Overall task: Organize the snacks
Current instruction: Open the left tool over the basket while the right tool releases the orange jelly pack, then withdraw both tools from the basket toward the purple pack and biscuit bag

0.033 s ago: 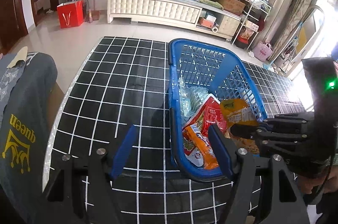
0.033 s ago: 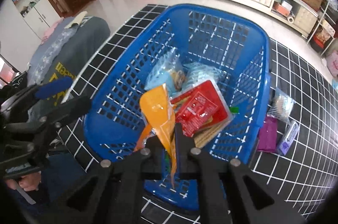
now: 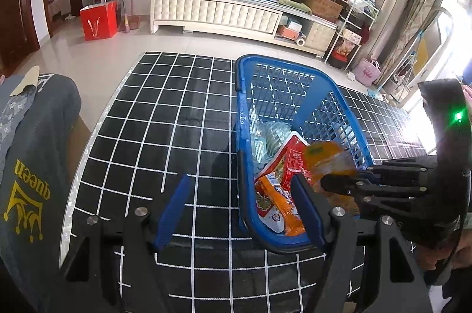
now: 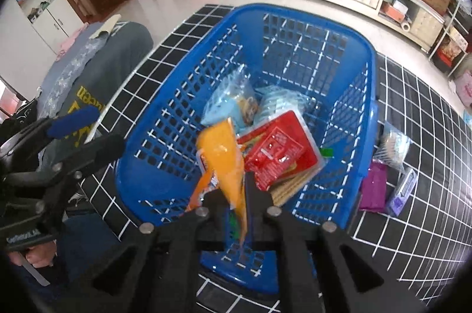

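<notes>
Right wrist view: my right gripper [image 4: 236,195] has its jaws clamped on the orange snack packet [image 4: 224,153] above the blue basket [image 4: 165,118], while my left gripper [image 3: 242,206] hovers with jaws spread, holding nothing.

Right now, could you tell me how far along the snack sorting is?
Several packets, including a red packet, already lie in the blue basket. The right tool holds an orange packet above them; the left tool is open and empty. A purple packet and two others remain on the mat beside the basket.
</notes>
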Action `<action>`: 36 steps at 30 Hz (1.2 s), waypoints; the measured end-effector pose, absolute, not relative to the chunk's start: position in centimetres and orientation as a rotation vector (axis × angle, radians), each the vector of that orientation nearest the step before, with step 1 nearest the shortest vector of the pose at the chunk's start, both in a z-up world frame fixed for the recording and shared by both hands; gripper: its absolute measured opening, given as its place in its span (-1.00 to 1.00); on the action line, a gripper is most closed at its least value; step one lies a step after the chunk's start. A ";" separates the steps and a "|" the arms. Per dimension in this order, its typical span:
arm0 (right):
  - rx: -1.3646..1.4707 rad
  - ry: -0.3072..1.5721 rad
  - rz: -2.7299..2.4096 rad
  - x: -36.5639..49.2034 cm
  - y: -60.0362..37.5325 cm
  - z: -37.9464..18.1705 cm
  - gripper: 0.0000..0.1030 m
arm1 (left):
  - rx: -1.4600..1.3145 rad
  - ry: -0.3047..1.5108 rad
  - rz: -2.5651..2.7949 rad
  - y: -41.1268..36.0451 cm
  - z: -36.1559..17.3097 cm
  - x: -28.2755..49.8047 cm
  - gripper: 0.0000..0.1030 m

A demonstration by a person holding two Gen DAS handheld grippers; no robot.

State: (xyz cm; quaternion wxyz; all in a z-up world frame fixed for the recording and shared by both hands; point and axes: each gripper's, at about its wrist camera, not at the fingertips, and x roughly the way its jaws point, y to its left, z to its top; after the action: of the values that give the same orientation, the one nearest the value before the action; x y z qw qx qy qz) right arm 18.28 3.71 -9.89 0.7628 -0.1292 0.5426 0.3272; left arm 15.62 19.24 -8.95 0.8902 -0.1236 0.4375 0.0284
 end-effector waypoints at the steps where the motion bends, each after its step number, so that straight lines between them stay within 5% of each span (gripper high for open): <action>1: -0.271 1.185 0.709 18.2 3.5 -9.8 -0.53 | -0.256 0.915 0.064 19.1 -8.9 15.5 0.34; 3: -0.259 1.169 0.700 18.0 3.1 -9.5 0.00 | -0.250 0.920 0.072 19.1 -8.9 15.4 0.34; 5: -0.251 1.142 0.702 17.6 2.5 -8.8 0.23 | -0.240 0.912 0.076 18.8 -8.6 15.0 0.34; 10: -0.235 1.115 0.710 16.9 1.1 -7.2 0.28 | -0.209 0.902 0.071 17.3 -7.4 14.5 0.36; 13: -0.228 1.085 0.701 16.3 -0.1 -6.1 0.34 | -0.190 0.884 0.050 15.9 -6.4 14.1 0.57; 36: -0.095 0.902 0.458 14.6 -18.4 -1.3 0.58 | -0.043 0.903 -0.126 -0.5 -4.1 16.0 0.58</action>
State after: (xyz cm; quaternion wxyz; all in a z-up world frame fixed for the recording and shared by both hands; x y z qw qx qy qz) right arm 14.61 -18.44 -1.29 0.8738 -0.0455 0.4316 0.2195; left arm 15.97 -0.47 -4.12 0.8975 -0.0208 0.4362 -0.0608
